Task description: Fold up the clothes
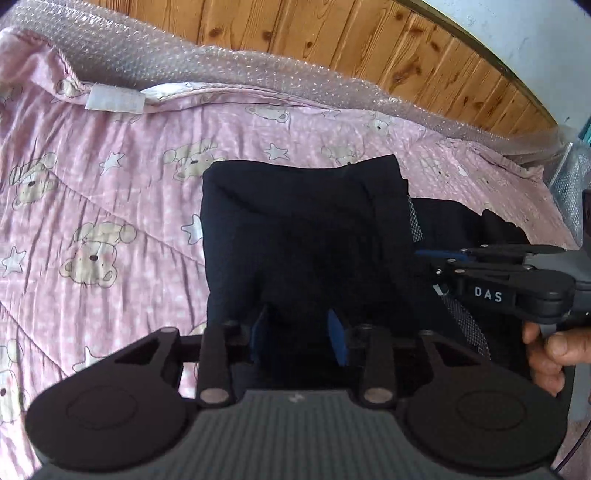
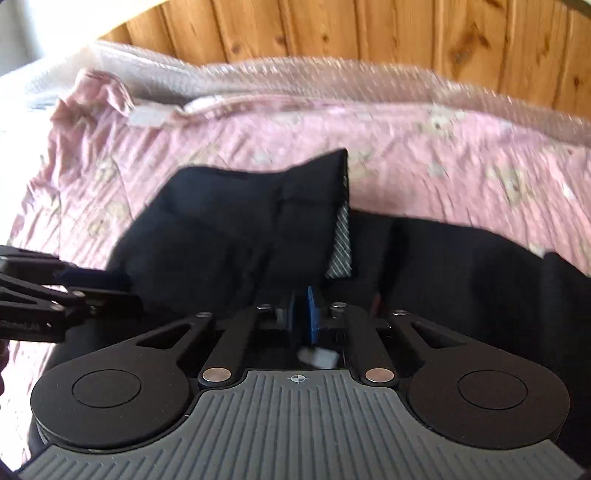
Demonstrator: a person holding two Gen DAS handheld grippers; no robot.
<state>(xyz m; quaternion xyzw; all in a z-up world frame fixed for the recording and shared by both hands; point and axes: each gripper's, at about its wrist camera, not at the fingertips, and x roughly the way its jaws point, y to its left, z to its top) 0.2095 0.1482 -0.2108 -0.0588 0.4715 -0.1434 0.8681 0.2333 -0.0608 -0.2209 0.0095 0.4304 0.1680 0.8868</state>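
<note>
I am looking down at a dark navy garment (image 1: 306, 229) that is lying on a bed under a pink quilt (image 1: 110, 192) printed with bears and stars. In the left wrist view my left gripper (image 1: 301, 336) is sitting at six o'clock with the near edge of the cloth bunching between its blue pads (image 1: 338, 341); its jaws are standing partly apart around that fold, and I cannot tell whether they are actually pinching it. At three o'clock the right gripper (image 1: 424, 254) is reaching in sideways over the garment, a hand (image 1: 550, 350) wrapping its handle. In the right wrist view, which is blurring, the right gripper (image 2: 301, 314) is showing its jaws nearly together, only a thin gap between the pads, with dark cloth right at the tips; I cannot tell if cloth is caught there. The folded part of the garment is rising toward twelve o'clock, a striped mesh lining (image 2: 341, 243) peeking out at its right edge. Bubble wrap (image 1: 155, 62) is running along the far edge of the quilt, against a wooden panelled wall (image 1: 332, 29).
</note>
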